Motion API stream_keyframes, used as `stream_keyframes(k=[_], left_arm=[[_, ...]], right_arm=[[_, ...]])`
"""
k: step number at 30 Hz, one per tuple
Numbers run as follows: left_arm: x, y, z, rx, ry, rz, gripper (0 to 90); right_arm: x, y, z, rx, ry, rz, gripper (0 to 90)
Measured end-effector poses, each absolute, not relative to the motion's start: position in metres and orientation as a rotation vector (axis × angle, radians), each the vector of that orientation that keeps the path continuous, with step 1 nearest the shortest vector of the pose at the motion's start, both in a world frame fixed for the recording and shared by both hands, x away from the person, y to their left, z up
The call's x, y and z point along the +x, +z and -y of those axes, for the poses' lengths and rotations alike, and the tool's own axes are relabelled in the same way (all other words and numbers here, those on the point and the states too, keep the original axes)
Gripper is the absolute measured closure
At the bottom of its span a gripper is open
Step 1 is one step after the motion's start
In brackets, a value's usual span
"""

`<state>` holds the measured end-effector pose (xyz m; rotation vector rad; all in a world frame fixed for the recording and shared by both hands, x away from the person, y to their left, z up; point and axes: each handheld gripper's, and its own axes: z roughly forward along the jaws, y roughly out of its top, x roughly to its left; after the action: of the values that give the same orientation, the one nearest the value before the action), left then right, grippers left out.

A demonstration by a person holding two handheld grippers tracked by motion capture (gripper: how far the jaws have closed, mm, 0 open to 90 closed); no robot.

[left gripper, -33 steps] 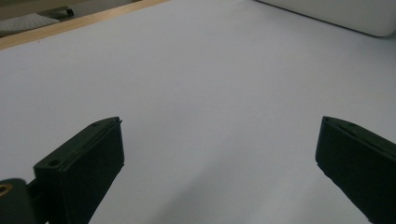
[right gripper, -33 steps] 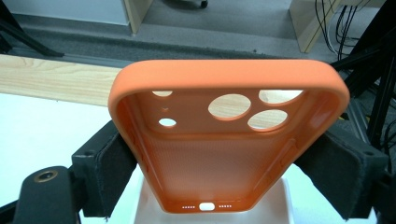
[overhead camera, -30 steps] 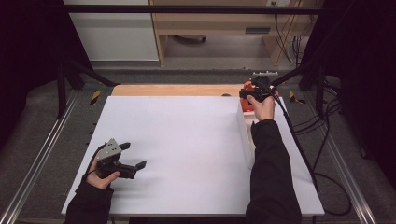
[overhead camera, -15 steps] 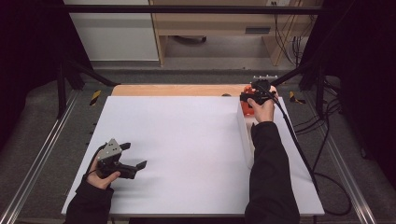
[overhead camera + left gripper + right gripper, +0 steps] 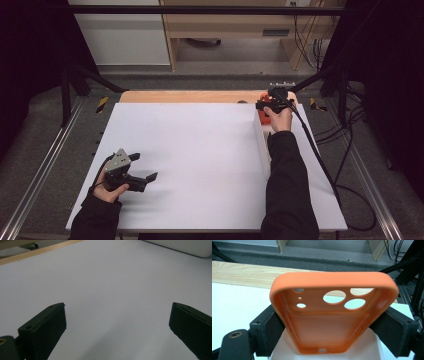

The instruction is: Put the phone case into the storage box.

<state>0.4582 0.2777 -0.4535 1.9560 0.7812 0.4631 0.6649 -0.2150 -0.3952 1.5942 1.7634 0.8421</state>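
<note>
Your phone case (image 5: 332,315) sits near the table's (image 5: 200,150) far right corner, seemingly over a box (image 5: 263,145); your left gripper (image 5: 142,176) stays out near the front left corner.

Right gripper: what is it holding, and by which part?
The right gripper is shut on an orange phone case, its pads pressing the case's two long side edges near the end away from the camera holes.

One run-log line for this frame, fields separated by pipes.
right gripper: shut on orange phone case, far right of table | left gripper: open, nothing between jaws, over white table surface | white box below case
</note>
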Motion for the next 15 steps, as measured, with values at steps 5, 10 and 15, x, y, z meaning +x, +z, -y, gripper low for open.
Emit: stream_keyframes(k=[5,10,15], left_arm=[[0.4584,-0.4538,-0.2774,1.959,0.462,-0.781,0.5],[0.4582,-0.4538,-0.2772,1.959,0.463,-0.780,0.5],[0.4582,-0.4539,-0.2771,1.962,0.463,-0.778,0.5]], right_arm=[[0.6648,-0.3960,0.2157,1.595,0.847,-1.761,15.5],[0.6647,-0.3965,0.2156,1.598,0.851,-1.754,15.2],[0.6648,-0.3967,0.2163,1.594,0.857,-1.757,14.9]])
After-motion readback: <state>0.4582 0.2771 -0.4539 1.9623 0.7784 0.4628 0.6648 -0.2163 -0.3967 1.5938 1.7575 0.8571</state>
